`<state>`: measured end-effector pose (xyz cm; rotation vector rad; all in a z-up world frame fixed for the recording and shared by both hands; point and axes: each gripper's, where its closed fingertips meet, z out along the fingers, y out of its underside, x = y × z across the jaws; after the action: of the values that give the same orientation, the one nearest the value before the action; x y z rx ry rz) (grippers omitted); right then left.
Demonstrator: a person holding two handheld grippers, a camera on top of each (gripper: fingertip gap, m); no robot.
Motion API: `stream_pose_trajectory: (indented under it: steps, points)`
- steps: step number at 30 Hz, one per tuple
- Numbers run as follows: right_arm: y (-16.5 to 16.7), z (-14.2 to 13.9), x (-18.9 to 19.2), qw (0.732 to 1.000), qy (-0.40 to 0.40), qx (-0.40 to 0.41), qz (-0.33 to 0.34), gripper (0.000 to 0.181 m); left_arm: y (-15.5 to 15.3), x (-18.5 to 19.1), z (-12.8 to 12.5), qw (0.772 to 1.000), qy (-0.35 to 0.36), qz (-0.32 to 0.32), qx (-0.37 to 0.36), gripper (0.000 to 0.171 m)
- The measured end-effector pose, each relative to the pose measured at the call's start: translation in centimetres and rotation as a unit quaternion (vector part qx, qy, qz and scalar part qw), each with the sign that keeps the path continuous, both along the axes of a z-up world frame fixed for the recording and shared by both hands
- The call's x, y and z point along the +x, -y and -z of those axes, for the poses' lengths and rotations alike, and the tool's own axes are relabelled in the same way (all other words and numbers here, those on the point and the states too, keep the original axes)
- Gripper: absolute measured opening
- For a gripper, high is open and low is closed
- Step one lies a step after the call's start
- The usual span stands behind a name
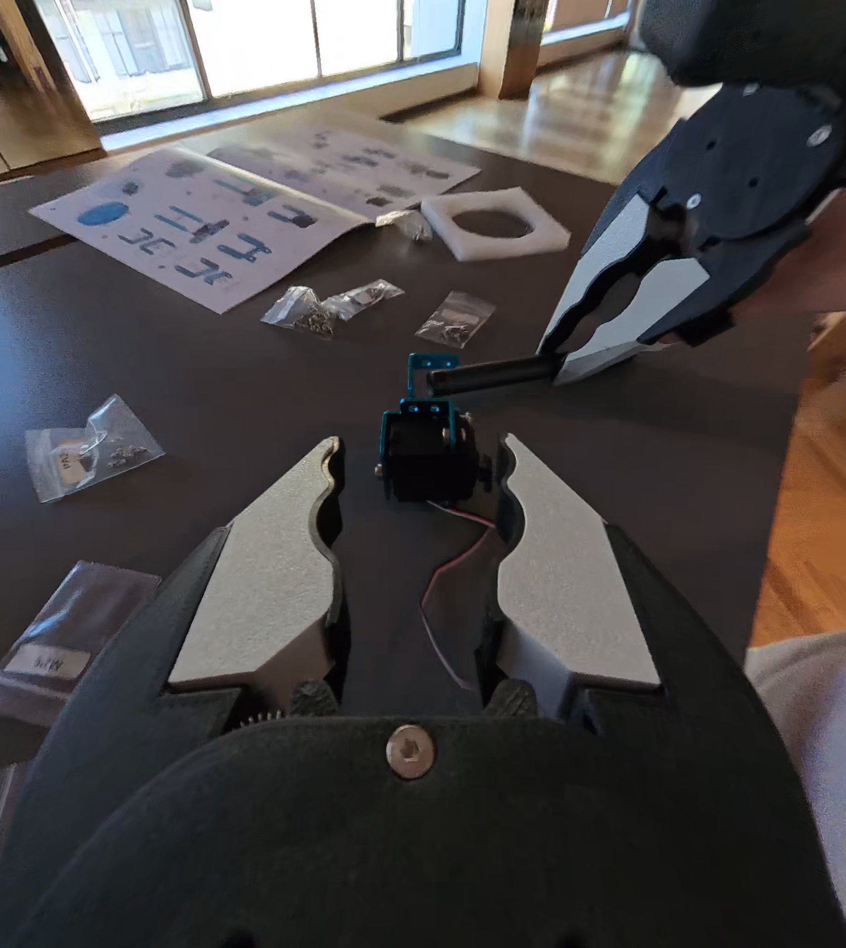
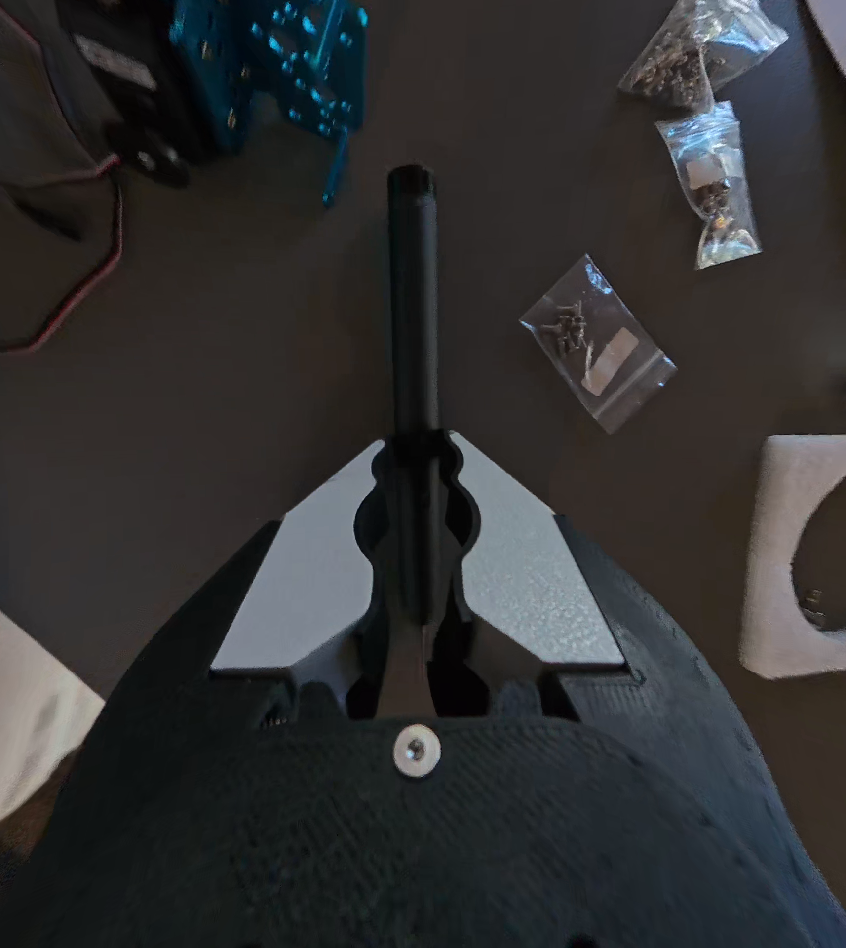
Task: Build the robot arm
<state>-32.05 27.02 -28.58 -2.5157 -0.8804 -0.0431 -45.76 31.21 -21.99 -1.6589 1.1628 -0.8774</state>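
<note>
A black servo motor in a blue metal bracket [image 1: 426, 451] sits on the dark table, its red, white and black wire [image 1: 449, 569] trailing back between my fingers. My left gripper [image 1: 421, 451] is open, its tips on either side of the servo, not touching it. My right gripper [image 1: 557, 361] is shut on a black rod-shaped tool [image 1: 487, 377], whose free end is near the bracket's upper blue part. In the right wrist view the gripper [image 2: 418, 441] holds the black tool [image 2: 413, 308] pointing forward, with the blue bracket [image 2: 277, 77] and servo [image 2: 118, 87] at upper left.
Several small clear bags of screws [image 1: 323, 310] [image 1: 90, 446] [image 2: 598, 343] lie on the table. A white foam frame with a round hole [image 1: 495, 223] [image 2: 821, 559] and an open instruction sheet [image 1: 205, 220] lie farther back. The table's right edge [image 1: 769, 513] borders a wooden floor. The gap from one gripper's tips to the other's is roughly 15 centimetres.
</note>
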Motion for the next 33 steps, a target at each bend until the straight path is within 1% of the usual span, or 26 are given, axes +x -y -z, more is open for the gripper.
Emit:
stream_pose_trajectory:
  steps: [2,4,5,6,8,9,11,13,14,16,17,18,19,20,21,22,23,24,25,26,27,28,29,30,31,33]
  points:
    - [0.6,-0.9,0.4,0.999,0.016,0.029,-0.024,0.017,0.9,-1.7,-0.5,1.0,0.018,0.019,-0.017,0.054]
    - [1.6,-2.3,0.0,0.994,0.025,0.063,-0.08,0.017,2.5,-2.7,-0.8,0.996,0.034,0.055,-0.058,0.05]
    - [2.0,-3.1,-0.1,0.989,0.044,0.082,-0.113,0.017,3.3,-2.9,-1.0,0.993,0.041,0.071,-0.082,0.051]
    - [2.8,-3.8,-0.5,0.979,0.067,0.096,-0.168,0.017,4.1,-3.0,-1.4,0.99,0.05,0.084,-0.1,0.052]
    - [3.8,-5.5,-1.4,0.951,0.115,0.137,-0.254,0.017,5.6,-2.6,-2.6,0.984,0.071,0.111,-0.117,0.052]
    - [4.5,-6.2,-2.5,0.933,0.124,0.145,-0.307,0.017,6.3,-2.1,-3.4,0.982,0.08,0.121,-0.119,0.051]
    - [5.8,-7.2,-5.1,0.886,0.14,0.172,-0.406,0.017,8.2,-0.7,-4.6,0.973,0.087,0.16,-0.139,0.051]
    - [6.7,-7.7,-6.9,0.828,0.183,0.2,-0.49,0.016,10.0,1.1,-5.1,0.962,0.079,0.198,-0.169,0.053]
    - [6.9,-8.0,-7.5,0.797,0.208,0.217,-0.523,0.016,10.8,2.0,-5.0,0.957,0.07,0.212,-0.186,0.053]
    - [7.0,-8.6,-8.4,0.737,0.242,0.26,-0.575,0.016,12.9,3.5,-4.6,0.937,0.047,0.248,-0.24,0.051]
    - [7.2,-9.0,-8.7,0.715,0.248,0.275,-0.593,0.016,13.9,4.1,-4.3,0.929,0.037,0.257,-0.263,0.05]
    - [7.5,-9.0,-8.7,0.7,0.246,0.276,-0.611,0.016,14.4,4.6,-3.9,0.927,0.032,0.253,-0.275,0.045]
    - [7.8,-8.8,-8.5,0.69,0.244,0.271,-0.625,0.017,14.2,4.9,-3.4,0.935,0.027,0.234,-0.267,0.023]
    - [7.9,-8.8,-8.5,0.68,0.238,0.282,-0.633,0.016,14.0,5.2,-3.5,0.94,0.043,0.221,-0.256,0.0]
    - [7.8,-8.9,-8.6,0.671,0.236,0.302,-0.634,0.016,14.2,5.4,-4.3,0.935,0.078,0.218,-0.269,0.0]
    - [7.5,-8.9,-8.6,0.667,0.236,0.319,-0.631,0.016,14.7,5.6,-5.0,0.923,0.106,0.224,-0.293,0.0]
    - [7.0,-8.9,-8.4,0.671,0.236,0.332,-0.62,0.017,15.1,5.9,-5.3,0.914,0.129,0.225,-0.31,0.0]
    - [6.3,-8.9,-8.3,0.678,0.231,0.343,-0.608,0.017,15.3,6.4,-5.0,0.914,0.142,0.214,-0.314,0.0]
    - [5.9,-9.0,-8.5,0.689,0.21,0.356,-0.596,0.016,15.0,7.0,-3.7,0.925,0.129,0.178,-0.309,0.0]
    - [5.8,-8.7,-8.9,0.703,0.17,0.36,-0.589,0.016,13.9,7.6,-1.4,0.945,0.096,0.126,-0.285,0.0]
    - [5.9,-8.1,-9.1,0.709,0.141,0.357,-0.592,0.016,12.6,7.9,0.5,0.961,0.067,0.076,-0.258,0.0]
    - [5.4,-7.9,-8.8,0.702,0.147,0.376,-0.586,0.016,12.6,8.2,1.0,0.96,0.068,0.068,-0.262,0.0]
    - [4.8,-8.0,-8.2,0.69,0.172,0.406,-0.574,0.016,13.2,8.7,0.3,0.95,0.093,0.084,-0.284,0.0]
    - [4.5,-8.4,-7.3,0.68,0.196,0.432,-0.56,0.016,13.5,9.0,-0.4,0.943,0.116,0.083,-0.3,0.0]
    - [4.8,-8.8,-6.5,0.675,0.204,0.447,-0.55,0.016,13.6,8.9,-0.8,0.941,0.133,0.073,-0.303,0.001]
    - [6.2,-9.9,-5.0,0.675,0.195,0.472,-0.533,0.016,13.5,8.4,-1.6,0.938,0.169,0.046,-0.299,0.026]
